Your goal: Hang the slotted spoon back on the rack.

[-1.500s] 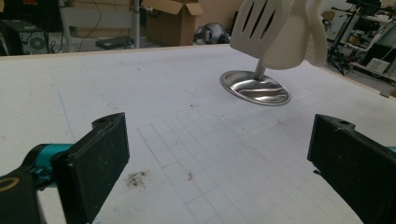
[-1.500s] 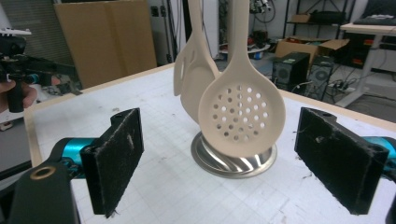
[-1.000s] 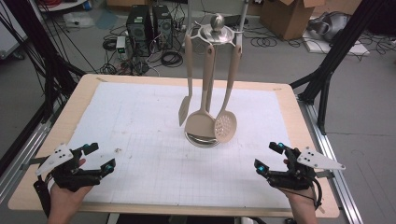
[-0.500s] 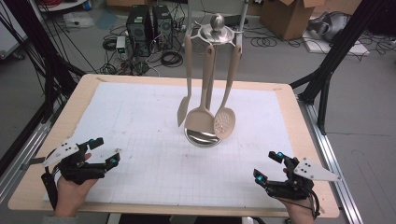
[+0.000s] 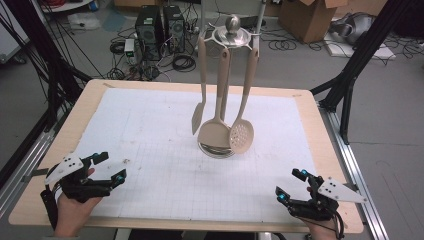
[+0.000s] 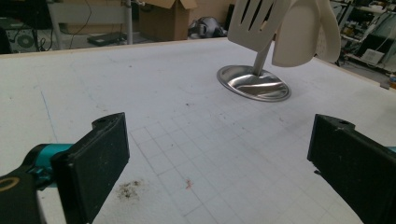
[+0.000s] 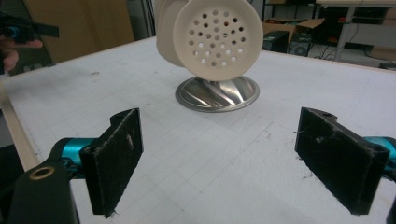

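A metal utensil stand (image 5: 232, 30) rises from a round steel base (image 5: 215, 150) in the middle of the white grid mat. Three beige utensils hang from it: a slotted spatula (image 5: 198, 117), a spoon (image 5: 214, 132) and a perforated skimmer (image 5: 242, 136). My left gripper (image 5: 111, 166) is open near the front left corner, pointing toward the stand, nothing between its jaws. My right gripper (image 5: 290, 184) is open near the front right corner, also empty. The left gripper (image 6: 219, 177) faces the base (image 6: 254, 83) and spatula (image 6: 254, 18). The right gripper (image 7: 226, 158) faces the skimmer (image 7: 217, 35).
The mat (image 5: 150, 130) lies on a wooden tabletop (image 5: 80, 115) with metal rails along both sides. Black frame legs (image 5: 350, 70) stand off the right edge. Computers, cables and a cardboard box (image 5: 310, 17) sit on the floor behind the table.
My right gripper has drawn back toward the near table edge. The left gripper has barely shifted. Both stay open.
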The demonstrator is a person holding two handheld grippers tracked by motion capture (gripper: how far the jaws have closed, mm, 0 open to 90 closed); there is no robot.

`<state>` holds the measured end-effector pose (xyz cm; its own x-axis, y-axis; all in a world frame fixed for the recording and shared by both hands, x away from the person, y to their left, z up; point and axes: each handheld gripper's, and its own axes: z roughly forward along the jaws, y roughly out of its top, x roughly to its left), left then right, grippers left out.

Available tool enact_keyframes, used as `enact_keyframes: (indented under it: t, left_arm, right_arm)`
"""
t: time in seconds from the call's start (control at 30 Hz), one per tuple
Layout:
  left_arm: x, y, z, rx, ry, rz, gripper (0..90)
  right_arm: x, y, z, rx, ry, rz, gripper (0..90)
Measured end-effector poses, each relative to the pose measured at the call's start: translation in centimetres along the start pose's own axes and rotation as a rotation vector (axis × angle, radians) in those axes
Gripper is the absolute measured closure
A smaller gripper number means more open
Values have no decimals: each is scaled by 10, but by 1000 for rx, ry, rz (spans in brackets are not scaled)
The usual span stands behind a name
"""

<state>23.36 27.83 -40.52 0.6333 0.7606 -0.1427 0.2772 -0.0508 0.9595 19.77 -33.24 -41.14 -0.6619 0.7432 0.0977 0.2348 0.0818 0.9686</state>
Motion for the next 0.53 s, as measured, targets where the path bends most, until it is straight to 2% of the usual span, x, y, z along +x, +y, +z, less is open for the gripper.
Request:
enact_keyframes:
  t: [0.17, 0.37, 0.53]
  left_arm:
    - [-1, -2, -4, 1, -2, 1, 61]
    - [-3, -6, -6, 15, 6, -9, 60]
    - [-2, -7, -5, 22, 18, -16, 61]
  right_arm:
    - [-2, 1, -7, -35, 1, 5, 142]
    - [0, -1, -9, -30, 5, 2, 142]
    - [-2, 0, -8, -66, 20, 31, 142]
